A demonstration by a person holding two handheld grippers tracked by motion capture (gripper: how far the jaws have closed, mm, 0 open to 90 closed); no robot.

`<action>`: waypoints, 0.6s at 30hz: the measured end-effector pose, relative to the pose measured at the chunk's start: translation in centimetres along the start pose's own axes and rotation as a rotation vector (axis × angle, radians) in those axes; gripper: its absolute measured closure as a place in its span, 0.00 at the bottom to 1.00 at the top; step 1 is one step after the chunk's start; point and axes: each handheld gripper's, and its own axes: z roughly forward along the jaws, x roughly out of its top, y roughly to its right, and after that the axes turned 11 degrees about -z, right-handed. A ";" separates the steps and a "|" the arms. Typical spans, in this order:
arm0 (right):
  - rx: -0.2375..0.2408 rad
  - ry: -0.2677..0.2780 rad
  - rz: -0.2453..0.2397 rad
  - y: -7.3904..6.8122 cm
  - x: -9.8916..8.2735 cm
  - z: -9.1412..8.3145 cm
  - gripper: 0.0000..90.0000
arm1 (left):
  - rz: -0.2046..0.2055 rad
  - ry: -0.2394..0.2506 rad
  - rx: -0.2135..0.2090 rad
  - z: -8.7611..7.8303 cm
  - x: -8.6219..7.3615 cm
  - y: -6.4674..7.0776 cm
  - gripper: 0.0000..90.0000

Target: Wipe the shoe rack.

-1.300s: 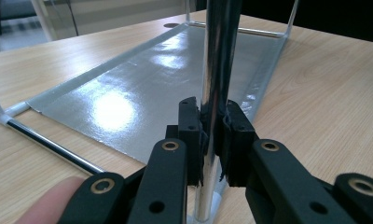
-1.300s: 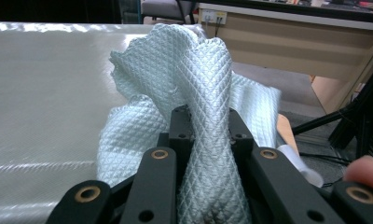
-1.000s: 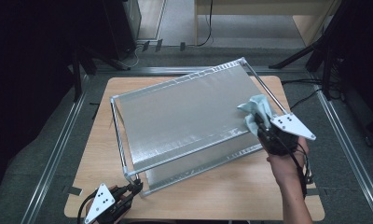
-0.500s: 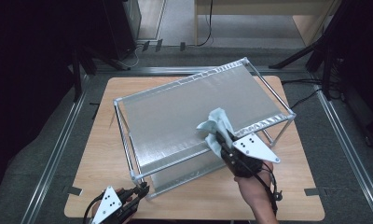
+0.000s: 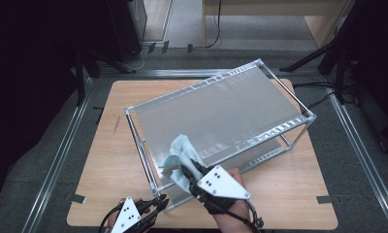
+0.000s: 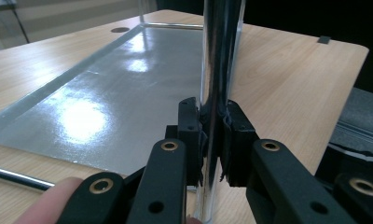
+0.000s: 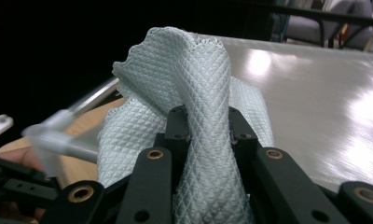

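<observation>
A two-tier metal rack (image 5: 240, 104) stands at a slant on the wooden table (image 5: 114, 145). A pale blue quilted cloth (image 5: 181, 151) lies bunched on the near left part of its top shelf, and my right gripper (image 5: 186, 171) is shut on it. In the right gripper view the cloth (image 7: 184, 70) rises between the jaws of the right gripper (image 7: 208, 126), over the shiny shelf (image 7: 315, 102). My left gripper (image 5: 160, 200) is shut on the rack's near corner post (image 6: 217, 56); in the left gripper view its pads (image 6: 189, 135) press both sides, beside the lower shelf (image 6: 119, 93).
The table's near edge (image 5: 202, 227) lies just below both hands. A metal floor frame (image 5: 61, 160) surrounds the table. Dark stands and cables (image 5: 328, 73) are at the far right, beyond the table.
My right gripper has swept the cloth across the top shelf from its right end to its near left corner. The left gripper and the rack corner it holds shifted slightly right.
</observation>
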 end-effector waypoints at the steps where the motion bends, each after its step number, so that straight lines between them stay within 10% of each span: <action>1: 0.001 0.002 -0.018 -0.4 0.1 0.0 0.84 | 0.000 -0.001 -0.004 0.0 0.0 -0.1 0.90; 9: -0.075 -0.009 0.022 2.9 -0.9 -0.6 0.84 | 0.008 -0.007 -0.014 -0.1 0.1 -0.2 0.90; 18: -0.243 -0.033 0.128 11.7 -3.7 -3.8 0.83 | -0.018 -0.012 -0.021 -0.2 0.1 -0.8 0.90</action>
